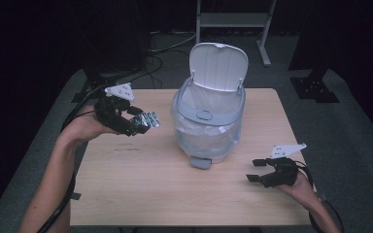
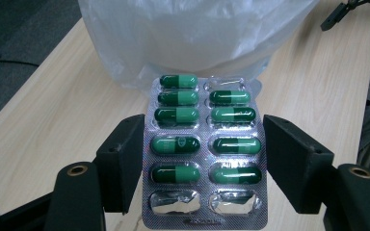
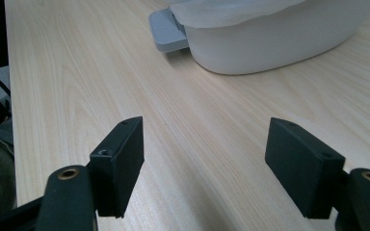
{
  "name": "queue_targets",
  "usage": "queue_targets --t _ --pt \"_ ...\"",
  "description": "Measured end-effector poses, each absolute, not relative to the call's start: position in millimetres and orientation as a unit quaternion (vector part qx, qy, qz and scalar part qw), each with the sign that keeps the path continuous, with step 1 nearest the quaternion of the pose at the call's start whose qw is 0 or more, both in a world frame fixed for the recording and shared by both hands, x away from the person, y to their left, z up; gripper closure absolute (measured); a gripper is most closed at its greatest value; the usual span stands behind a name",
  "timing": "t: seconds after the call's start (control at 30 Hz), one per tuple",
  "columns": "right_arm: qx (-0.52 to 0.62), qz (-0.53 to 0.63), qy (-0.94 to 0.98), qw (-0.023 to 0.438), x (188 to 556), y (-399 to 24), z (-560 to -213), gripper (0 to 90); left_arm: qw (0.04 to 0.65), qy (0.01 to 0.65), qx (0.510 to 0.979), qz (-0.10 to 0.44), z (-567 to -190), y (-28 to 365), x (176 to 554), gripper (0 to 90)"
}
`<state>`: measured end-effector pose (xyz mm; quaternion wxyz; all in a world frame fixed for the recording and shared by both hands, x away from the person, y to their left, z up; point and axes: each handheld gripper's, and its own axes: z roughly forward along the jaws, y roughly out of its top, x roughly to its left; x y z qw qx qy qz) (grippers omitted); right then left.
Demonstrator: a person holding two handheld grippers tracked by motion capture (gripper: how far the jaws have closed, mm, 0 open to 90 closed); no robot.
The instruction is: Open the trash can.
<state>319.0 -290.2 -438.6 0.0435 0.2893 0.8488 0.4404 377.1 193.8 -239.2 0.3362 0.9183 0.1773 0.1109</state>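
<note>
Fingers (image 2: 125, 159) of the left gripper (image 2: 202, 159) clamp a silver blister pack of green capsules (image 2: 204, 149) edgewise.
Ahead, the lid-up white plastic-lined pedal bin (image 1: 209, 116) awaits it; right gripper (image 1: 258, 171) fingers spread empty over the tabletop (image 3: 67, 72).

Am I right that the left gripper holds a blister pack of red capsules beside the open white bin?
Not quite: the capsules are green, not red, as the left gripper view shows. The left gripper does hold the blister pack beside the open white bin.
</note>
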Motion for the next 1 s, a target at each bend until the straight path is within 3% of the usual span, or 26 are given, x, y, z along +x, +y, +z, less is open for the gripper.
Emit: queue_targets --t 1.0 --pt "0.3 0.442 0.844 0.047 314.4 -296.8 -439.2 28.8 0.333 0.133 0.926 0.122 -171.2 152.5 388.3 33.3"
